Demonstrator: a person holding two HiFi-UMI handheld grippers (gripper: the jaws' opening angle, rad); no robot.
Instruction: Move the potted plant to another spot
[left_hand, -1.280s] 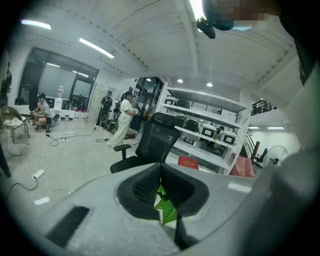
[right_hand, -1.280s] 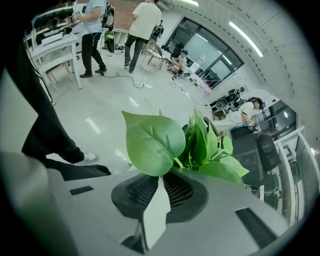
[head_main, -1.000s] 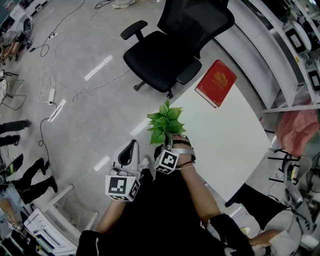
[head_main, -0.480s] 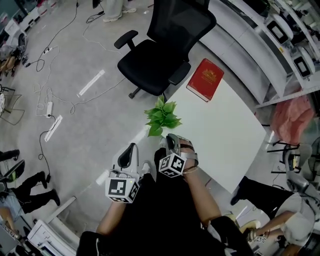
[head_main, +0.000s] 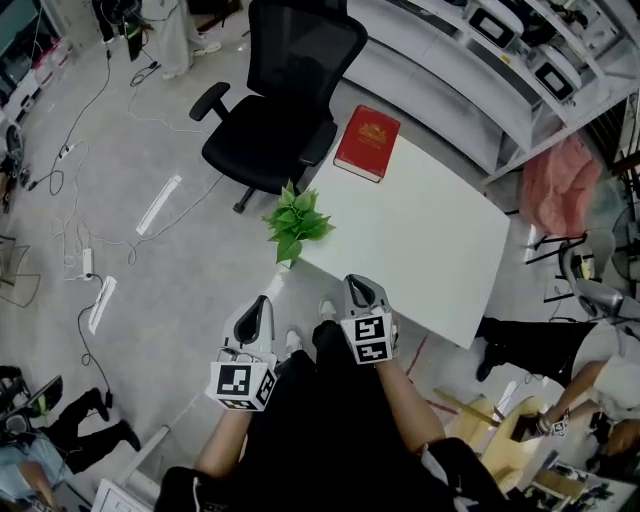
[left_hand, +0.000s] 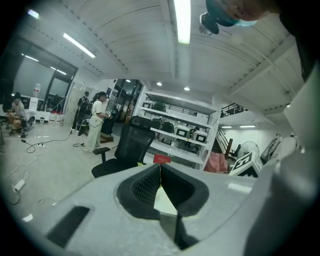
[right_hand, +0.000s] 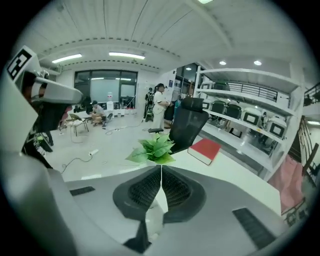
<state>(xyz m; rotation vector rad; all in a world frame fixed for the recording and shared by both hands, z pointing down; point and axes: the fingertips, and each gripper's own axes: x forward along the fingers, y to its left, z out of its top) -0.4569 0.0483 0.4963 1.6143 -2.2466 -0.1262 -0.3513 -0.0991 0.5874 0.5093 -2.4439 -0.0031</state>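
The potted plant (head_main: 293, 220) with bright green leaves stands on the near left corner of the white table (head_main: 420, 250); in the right gripper view the potted plant (right_hand: 152, 149) shows just beyond the jaws. My right gripper (head_main: 357, 293) is shut and empty, held at the table's near edge, clear of the plant. My left gripper (head_main: 254, 322) is also shut and empty, lower left of the table over the floor. In the left gripper view the jaws of the left gripper (left_hand: 160, 176) meet with nothing between them; the right gripper (right_hand: 161, 179) shows the same.
A red book (head_main: 367, 142) lies on the table's far corner. A black office chair (head_main: 276, 110) stands by the table's far left side. Cables and power strips (head_main: 88, 264) lie on the floor at left. White shelving (head_main: 480, 60) runs behind the table. People stand around the room.
My right gripper let go of the plant and drew back toward me; the plant now stands alone on the table corner. The head view has shifted, with the table farther off.
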